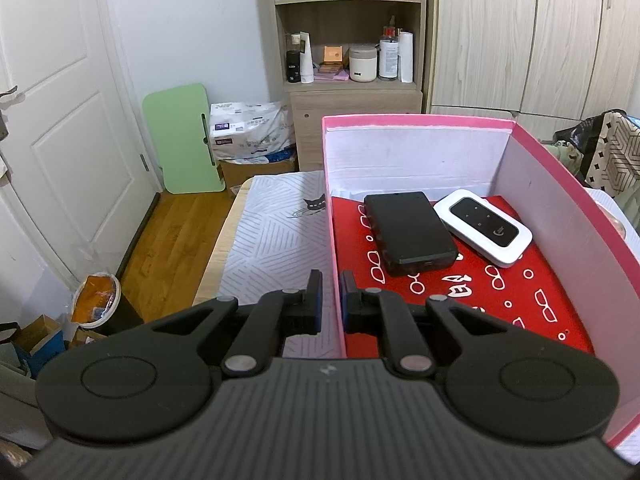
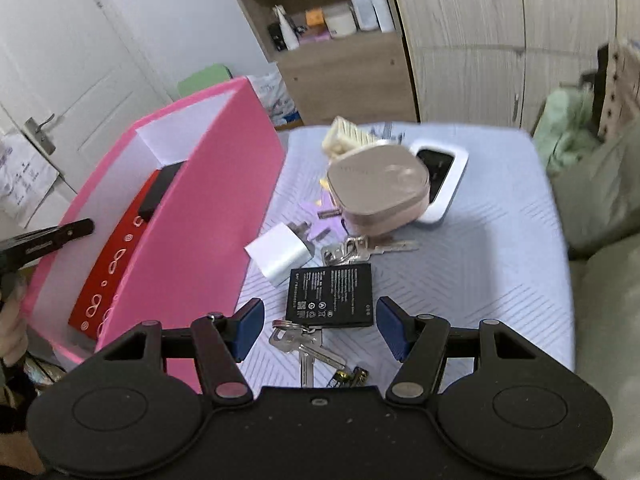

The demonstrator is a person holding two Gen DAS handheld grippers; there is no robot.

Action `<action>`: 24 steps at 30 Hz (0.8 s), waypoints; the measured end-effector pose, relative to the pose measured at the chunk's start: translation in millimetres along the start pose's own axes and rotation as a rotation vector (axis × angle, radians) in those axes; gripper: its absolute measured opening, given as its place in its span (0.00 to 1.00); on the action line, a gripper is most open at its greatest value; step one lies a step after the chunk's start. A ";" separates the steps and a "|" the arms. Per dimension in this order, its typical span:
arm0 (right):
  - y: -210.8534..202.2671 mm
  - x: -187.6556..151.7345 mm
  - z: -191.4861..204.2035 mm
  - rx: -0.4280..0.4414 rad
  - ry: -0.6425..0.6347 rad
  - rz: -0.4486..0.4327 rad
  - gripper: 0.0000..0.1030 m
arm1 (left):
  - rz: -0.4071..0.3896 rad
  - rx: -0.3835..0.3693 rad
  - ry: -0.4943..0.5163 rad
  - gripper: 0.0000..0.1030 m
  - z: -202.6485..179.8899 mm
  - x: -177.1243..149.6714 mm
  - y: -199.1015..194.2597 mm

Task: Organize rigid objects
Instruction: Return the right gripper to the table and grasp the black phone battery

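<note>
**Right tongs over battery, left pinning box wall**

Your left gripper (image 1: 330, 300) is clamped on the pink box (image 1: 420, 121) near wall. Your right gripper (image 2: 320, 330) hangs apart, empty, over the flat black battery (image 2: 330, 295). Battery lies just ahead between the fingers, mid-table, long axis roughly crosswise, though blur makes that uncertain. Right hand is nearer.
</note>
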State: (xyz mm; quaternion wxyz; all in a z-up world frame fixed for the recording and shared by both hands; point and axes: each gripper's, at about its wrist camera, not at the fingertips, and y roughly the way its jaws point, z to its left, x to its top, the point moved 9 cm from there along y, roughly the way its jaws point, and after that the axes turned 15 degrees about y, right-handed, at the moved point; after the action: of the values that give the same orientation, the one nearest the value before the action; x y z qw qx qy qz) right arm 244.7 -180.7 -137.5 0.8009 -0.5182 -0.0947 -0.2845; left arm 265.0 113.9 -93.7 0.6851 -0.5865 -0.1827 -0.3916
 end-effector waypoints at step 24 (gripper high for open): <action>46.4 -1.6 9.3 -0.206 -0.093 -0.044 0.66 | -0.009 -0.009 -0.009 0.10 0.2 -0.3 -1.6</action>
State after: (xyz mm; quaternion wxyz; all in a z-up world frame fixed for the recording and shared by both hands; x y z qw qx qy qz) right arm 270.4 -158.0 -170.1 0.7319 -0.6081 -0.1132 -0.2859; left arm 263.7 114.2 -92.8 0.6798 -0.5904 -0.1867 -0.3930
